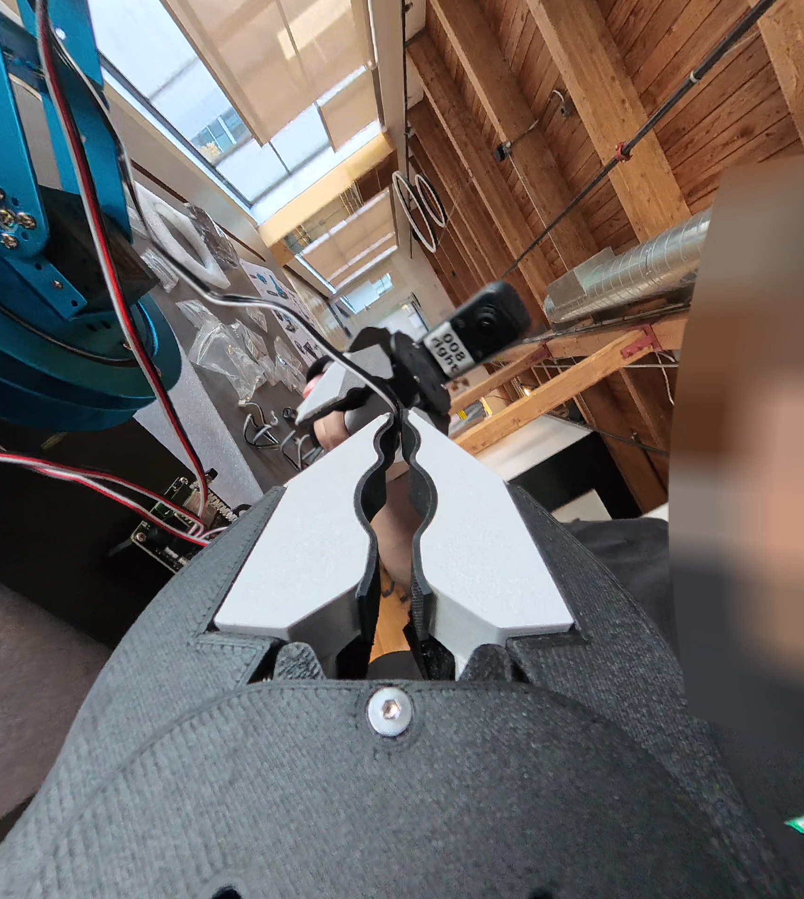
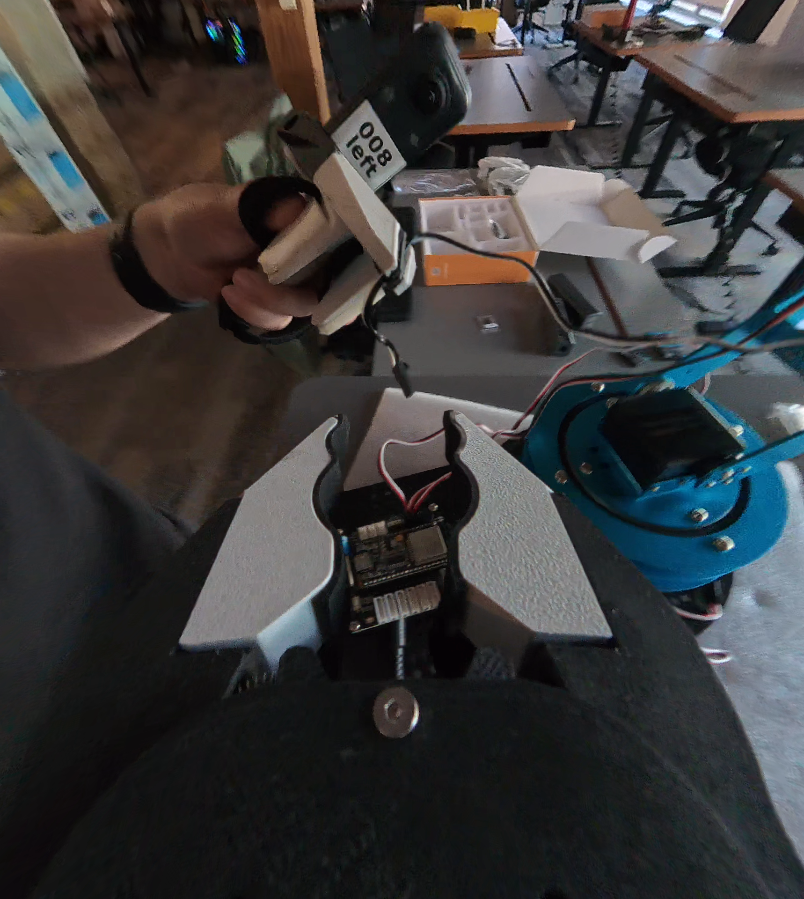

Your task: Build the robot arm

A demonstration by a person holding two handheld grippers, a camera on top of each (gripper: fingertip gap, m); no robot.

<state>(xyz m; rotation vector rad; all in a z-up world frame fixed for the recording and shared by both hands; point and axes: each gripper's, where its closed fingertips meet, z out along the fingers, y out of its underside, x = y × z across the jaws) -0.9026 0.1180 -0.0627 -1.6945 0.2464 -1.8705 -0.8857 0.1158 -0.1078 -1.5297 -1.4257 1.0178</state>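
My left gripper [image 1: 399, 419] is shut on a thin black-and-white cable [image 1: 264, 304] that runs back to a blue metal robot arm [image 1: 25, 243]. In the right wrist view a hand holds this gripper [image 2: 397, 282] up, with the cable [image 2: 512, 258] pinched at its tips and the cable's black connector [image 2: 402, 379] dangling below. My right gripper [image 2: 396, 423] is open and empty. It hovers over a small circuit board [image 2: 400, 559] with red, white and black wires plugged in. The arm's round blue base [image 2: 657, 486] stands just right of it.
An open orange-and-white box [image 2: 478, 238] sits on the grey table [image 2: 779, 681] behind the arm. Several clear plastic bags [image 1: 230, 350] and printed sheets lie farther along. Other desks [image 2: 730, 97] stand in the room beyond. A person's body is close on the left. There is about 5 centimeters between the tips of the two grippers.
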